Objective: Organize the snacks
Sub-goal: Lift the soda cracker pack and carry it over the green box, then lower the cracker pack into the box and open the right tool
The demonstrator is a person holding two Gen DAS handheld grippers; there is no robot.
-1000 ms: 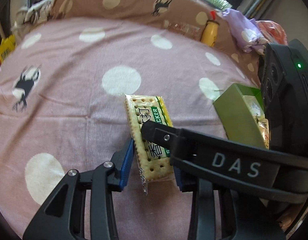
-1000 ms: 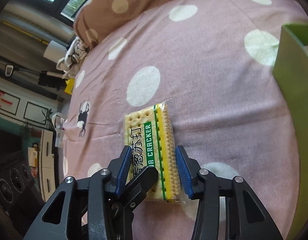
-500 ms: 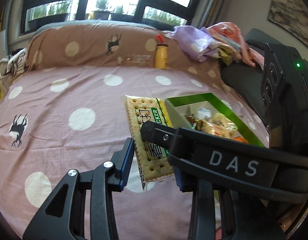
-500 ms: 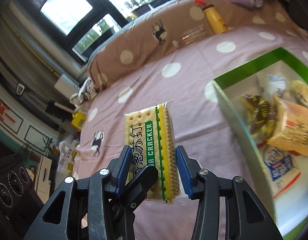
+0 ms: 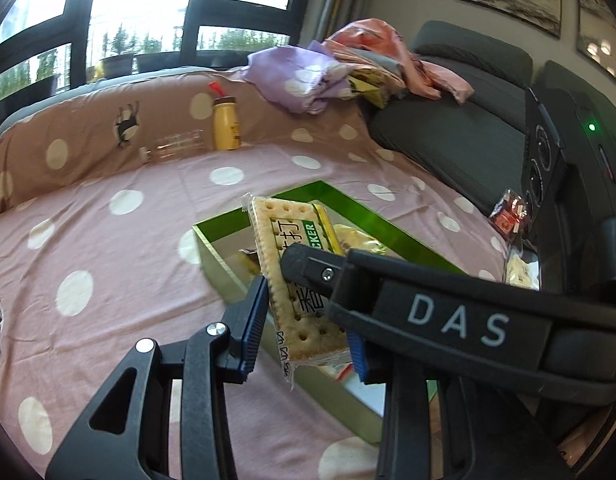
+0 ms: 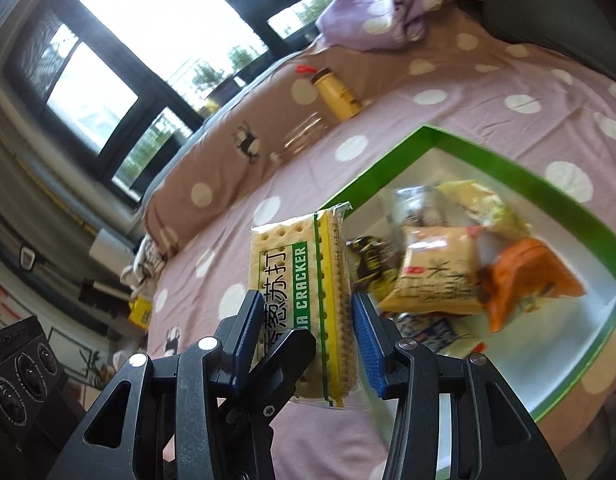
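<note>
A soda cracker packet (image 5: pixel 296 276) with green and yellow print is held in the air by both grippers at once. My left gripper (image 5: pixel 306 326) is shut on its sides; the right gripper's finger lies across its front. In the right wrist view my right gripper (image 6: pixel 306 334) is shut on the same packet (image 6: pixel 304 280), with a left finger (image 6: pixel 284 354) crossing in front. The packet hangs over the near left corner of a green-rimmed box (image 6: pixel 388 164) holding several snack bags (image 6: pixel 440 270). The box also shows in the left wrist view (image 5: pixel 392 228).
The box lies on a pink polka-dot bedspread (image 5: pixel 108 240). A yellow bottle (image 5: pixel 225 124) and a clear bottle (image 5: pixel 176 146) lie by the brown pillow at the back. Crumpled clothes (image 5: pixel 308 76) and a dark sofa (image 5: pixel 460 136) are at the right. A small red snack (image 5: pixel 508 216) lies near the sofa.
Both grippers lifted the cracker packet off the bedspread and carried it right, from beside the box to above its near corner. The views tilted up toward the window.
</note>
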